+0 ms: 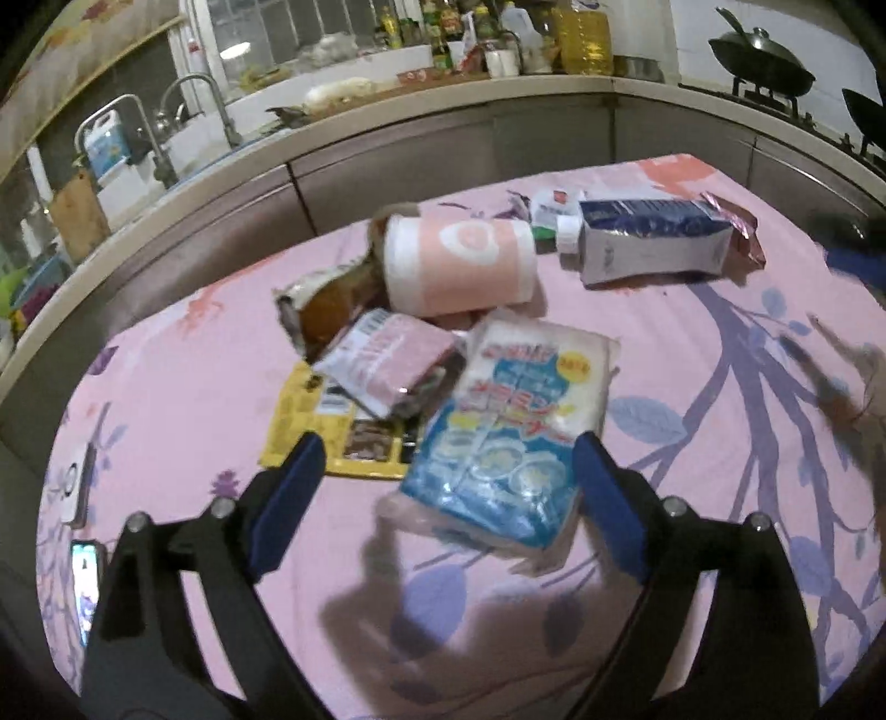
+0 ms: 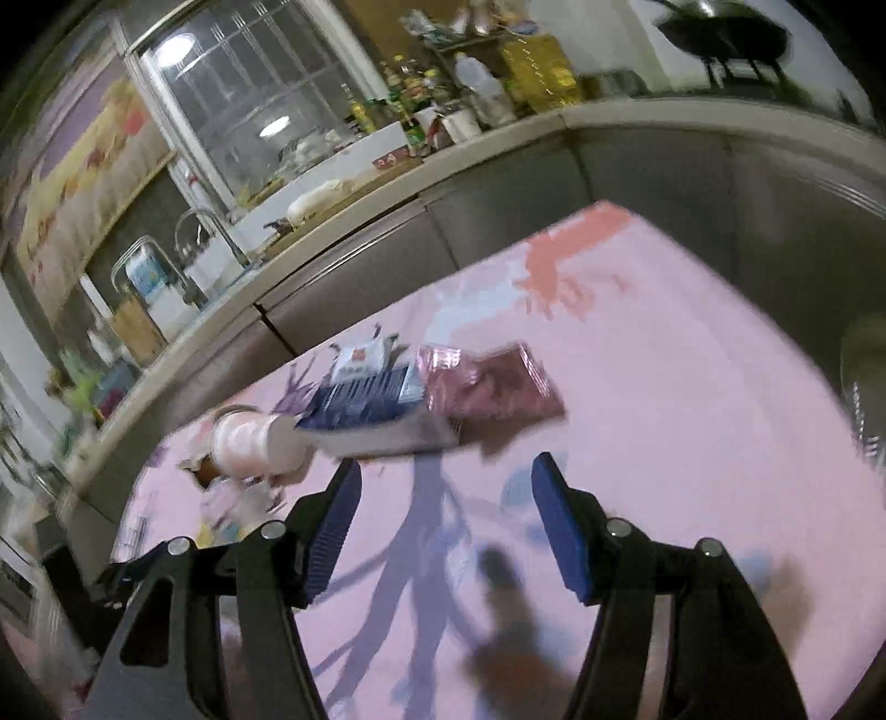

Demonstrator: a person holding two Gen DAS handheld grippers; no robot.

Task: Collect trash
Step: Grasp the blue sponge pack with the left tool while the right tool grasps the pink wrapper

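**Trash on pink-clothed table**

Trash is lying mid-table (image 1: 194,354): blue-white plastic pack (image 1: 509,443) nearest, yellow wrapper (image 1: 299,421) to its left, pink-white cup (image 1: 459,266) and blue carton (image 1: 653,238) lying farther off. Left gripper (image 1: 446,471) is hovering spread wide, gripping nothing. Right gripper (image 2: 446,487) is hanging open, empty, near the carton (image 2: 365,410).

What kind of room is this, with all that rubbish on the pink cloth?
Most likely a home kitchen. A sink tap stands on the counter, bottles of oil and sauces line the window, and a wok sits on a stove burner.
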